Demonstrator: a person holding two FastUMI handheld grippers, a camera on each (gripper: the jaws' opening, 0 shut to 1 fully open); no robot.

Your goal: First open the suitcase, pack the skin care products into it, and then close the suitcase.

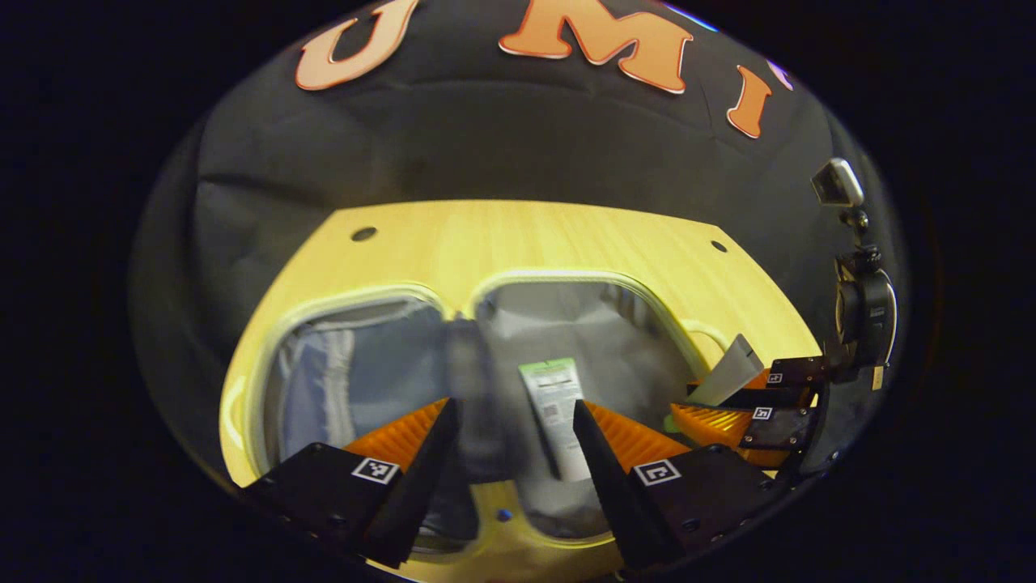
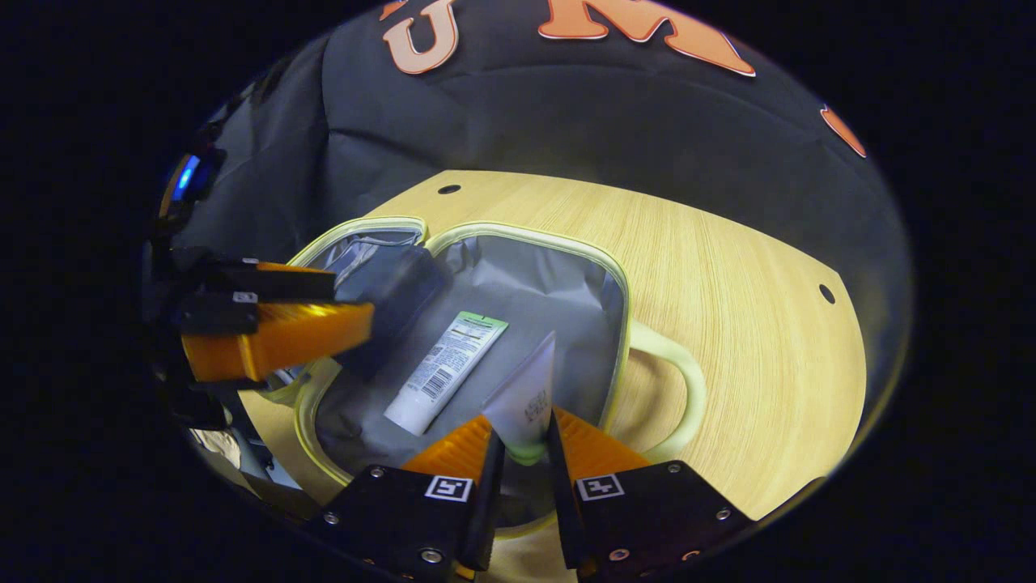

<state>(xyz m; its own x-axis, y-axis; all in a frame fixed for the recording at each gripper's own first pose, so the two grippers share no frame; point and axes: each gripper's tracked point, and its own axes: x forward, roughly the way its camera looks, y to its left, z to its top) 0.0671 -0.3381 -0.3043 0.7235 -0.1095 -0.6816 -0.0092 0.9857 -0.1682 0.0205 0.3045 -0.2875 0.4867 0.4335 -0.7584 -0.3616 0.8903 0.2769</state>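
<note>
packing under way: right gripper point(image 2: 522, 453) pinches a pale squeezable tube point(image 2: 522, 397) above the open grey-lined suitcase point(image 2: 566, 324); a white tube point(image 2: 445, 372) lies at ten o'clock. left gripper point(image 1: 510, 437) gapes empty. best lowered flat before release.

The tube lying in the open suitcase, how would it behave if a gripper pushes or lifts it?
The tube lies flat on the suitcase lining, so it would probably slide rather than roll. Its flattened, crimped end suggests a soft body that may dent under the jaws. It looks light for its size, though how full it is cannot be told.
</note>
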